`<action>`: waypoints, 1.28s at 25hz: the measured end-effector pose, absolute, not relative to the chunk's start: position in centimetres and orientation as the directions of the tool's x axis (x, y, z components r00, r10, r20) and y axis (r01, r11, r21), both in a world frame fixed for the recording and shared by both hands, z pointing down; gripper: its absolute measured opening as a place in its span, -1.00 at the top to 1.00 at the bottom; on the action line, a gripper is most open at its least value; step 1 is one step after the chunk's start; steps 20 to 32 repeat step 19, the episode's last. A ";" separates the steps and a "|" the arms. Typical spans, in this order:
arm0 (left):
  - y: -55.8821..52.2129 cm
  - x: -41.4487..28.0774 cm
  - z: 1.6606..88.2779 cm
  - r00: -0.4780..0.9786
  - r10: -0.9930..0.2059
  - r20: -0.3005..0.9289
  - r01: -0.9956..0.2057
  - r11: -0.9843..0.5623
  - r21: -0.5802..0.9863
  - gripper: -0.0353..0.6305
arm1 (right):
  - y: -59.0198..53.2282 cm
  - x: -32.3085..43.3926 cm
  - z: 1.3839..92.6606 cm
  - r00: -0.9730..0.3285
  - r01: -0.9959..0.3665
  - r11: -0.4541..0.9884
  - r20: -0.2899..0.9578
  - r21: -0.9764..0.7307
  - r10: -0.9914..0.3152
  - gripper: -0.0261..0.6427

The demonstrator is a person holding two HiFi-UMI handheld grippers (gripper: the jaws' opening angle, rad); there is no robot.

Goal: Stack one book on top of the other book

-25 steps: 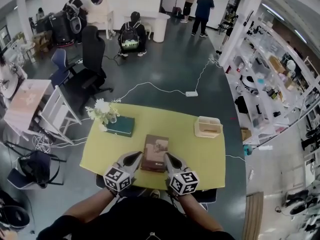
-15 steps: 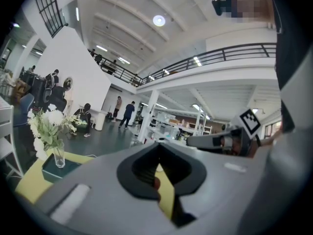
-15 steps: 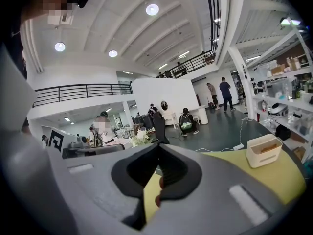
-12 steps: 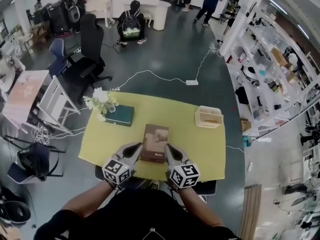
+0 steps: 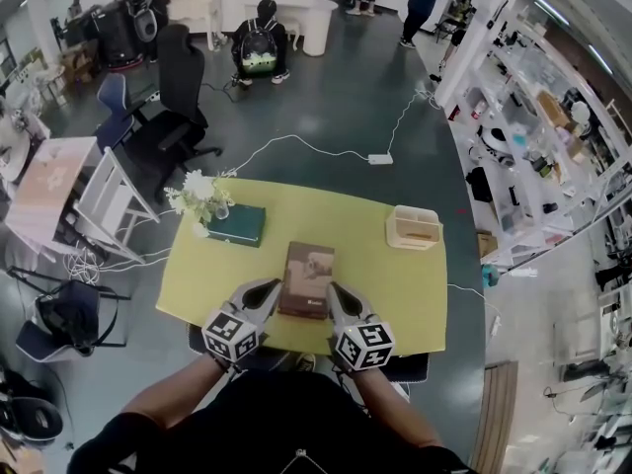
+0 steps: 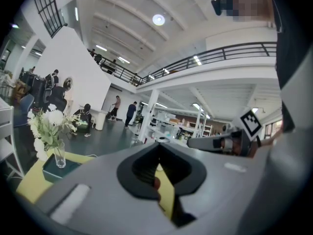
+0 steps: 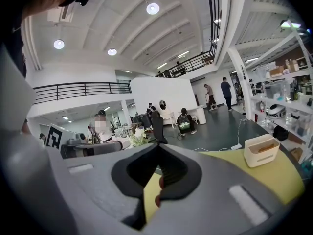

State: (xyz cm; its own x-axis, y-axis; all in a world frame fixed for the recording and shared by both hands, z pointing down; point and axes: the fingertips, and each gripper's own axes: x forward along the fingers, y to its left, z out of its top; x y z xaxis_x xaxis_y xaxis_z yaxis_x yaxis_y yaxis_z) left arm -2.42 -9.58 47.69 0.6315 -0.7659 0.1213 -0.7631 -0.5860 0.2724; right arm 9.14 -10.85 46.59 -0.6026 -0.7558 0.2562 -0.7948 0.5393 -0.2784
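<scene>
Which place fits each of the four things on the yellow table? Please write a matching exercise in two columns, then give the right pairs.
Things
1. brown book
2. green book
3. cream box
4. flowers

Places
A. near the far right corner of the table
B. between the left gripper and the right gripper, at the near edge
C. at the far left corner, standing upright
D. lying flat just beside the flowers, on the left half

Pairs: 1-B, 2-D, 3-A, 4-C
</scene>
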 end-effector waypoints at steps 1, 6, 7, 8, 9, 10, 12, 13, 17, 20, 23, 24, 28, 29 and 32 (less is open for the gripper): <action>-9.6 -2.4 47.7 0.631 -0.766 0.121 -0.763 -0.585 0.273 0.88 | -10.9 9.2 46.7 -0.601 -0.796 0.538 0.257 -0.278 -0.757 0.92; -9.5 -2.4 47.8 0.632 -0.766 0.121 -0.762 -0.586 0.275 0.88 | -10.7 9.4 47.0 -0.595 -0.801 0.531 0.267 -0.277 -0.758 0.92; -9.4 -2.4 47.8 0.632 -0.766 0.121 -0.762 -0.585 0.276 0.88 | -10.6 9.4 47.0 -0.594 -0.802 0.529 0.270 -0.278 -0.758 0.92; -9.4 -2.3 47.8 0.631 -0.766 0.121 -0.763 -0.585 0.276 0.88 | -10.6 9.4 47.1 -0.593 -0.802 0.528 0.272 -0.278 -0.758 0.91; -9.4 -2.3 47.8 0.631 -0.766 0.122 -0.762 -0.585 0.277 0.88 | -10.5 9.5 47.1 -0.593 -0.803 0.527 0.274 -0.279 -0.757 0.92; -9.3 -2.2 47.8 0.632 -0.765 0.122 -0.762 -0.585 0.277 0.88 | -10.4 9.5 47.2 -0.592 -0.803 0.526 0.276 -0.280 -0.757 0.91; -9.2 -2.2 48.0 0.633 -0.765 0.123 -0.761 -0.585 0.278 0.88 | -10.3 9.6 47.4 -0.590 -0.805 0.522 0.280 -0.282 -0.758 0.92; -9.2 -2.2 48.1 0.633 -0.765 0.124 -0.761 -0.585 0.279 0.88 | -10.3 9.7 47.5 -0.589 -0.806 0.521 0.281 -0.282 -0.758 0.92; -9.2 -2.3 48.3 0.631 -0.765 0.128 -0.763 -0.582 0.281 0.88 | -10.3 9.8 47.7 -0.585 -0.808 0.517 0.284 -0.282 -0.760 0.92; -9.1 -2.3 48.3 0.630 -0.765 0.130 -0.763 -0.581 0.282 0.88 | -10.3 9.9 47.8 -0.584 -0.809 0.516 0.285 -0.281 -0.760 0.91; -9.1 -2.3 48.3 0.630 -0.765 0.130 -0.763 -0.581 0.282 0.88 | -10.3 9.9 47.8 -0.584 -0.809 0.516 0.285 -0.281 -0.760 0.91; -9.1 -2.3 48.3 0.630 -0.765 0.130 -0.763 -0.581 0.282 0.88 | -10.3 9.9 47.8 -0.584 -0.809 0.516 0.285 -0.281 -0.760 0.91; -9.1 -2.3 48.3 0.630 -0.765 0.130 -0.763 -0.581 0.282 0.88 | -10.3 9.9 47.8 -0.584 -0.809 0.516 0.285 -0.281 -0.760 0.91; -9.1 -2.3 48.3 0.630 -0.765 0.130 -0.763 -0.581 0.282 0.88 | -10.3 9.9 47.8 -0.584 -0.809 0.516 0.285 -0.281 -0.760 0.91; -9.1 -2.3 48.3 0.630 -0.765 0.130 -0.763 -0.581 0.282 0.88 | -10.3 9.9 47.8 -0.584 -0.809 0.516 0.285 -0.281 -0.760 0.91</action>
